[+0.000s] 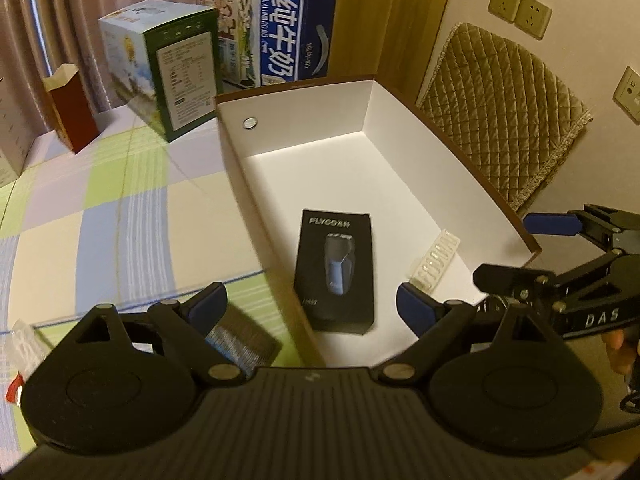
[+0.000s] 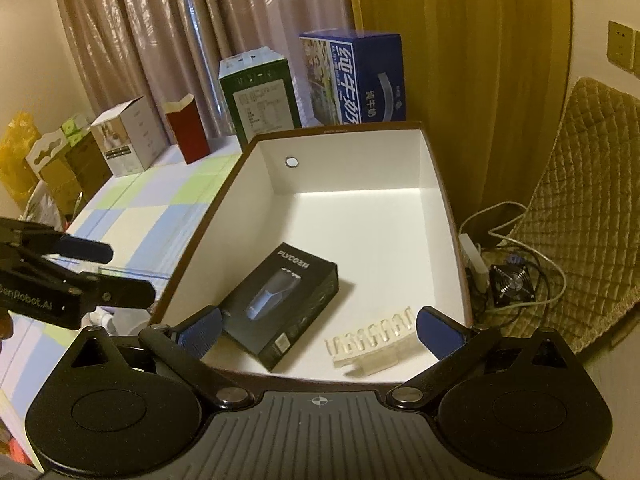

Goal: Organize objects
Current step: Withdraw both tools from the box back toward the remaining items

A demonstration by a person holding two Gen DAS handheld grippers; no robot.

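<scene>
**A:** What is the biggest thing in view?

**B:** A table (image 1: 100,208) under a checked cloth of green, blue and cream. On its right part stands a large open storage box (image 2: 430,184), white inside with a brown rim. Behind it, by the curtain, stand a blue milk carton case (image 2: 354,78), a green carton (image 2: 260,98), a small red open box (image 2: 186,130) and a white carton (image 2: 126,138).

**A:** What is inside the storage box?

**B:** Two things lie flat on its floor, near the front. One is a black shaver box (image 2: 282,310) printed with a picture of a shaver. Just beside it on the right, not touching, is a clear plastic blister tray (image 2: 372,342) with a row of small pockets.

**A:** And the tools?

**B:** The left gripper (image 1: 312,308) hangs over the front left wall of the storage box, jaws wide apart and holding nothing. The right gripper (image 2: 318,334) hangs over the front edge, jaws also wide apart and empty; the blister tray lies between them below.

**A:** Which step does this look like?

**B:** My judgement: two items are packed and both tools are free, so it is between placements. A dark flat packet (image 1: 240,334) lies on the cloth just outside the storage box, under the left jaws, and a crinkled clear wrapper (image 1: 24,344) at the far left edge.

**A:** What would the next move need?

**B:** Probably lowering the left gripper onto the dark flat packet. It lies low, so the jaws must drop close to the cloth before closing.
</scene>
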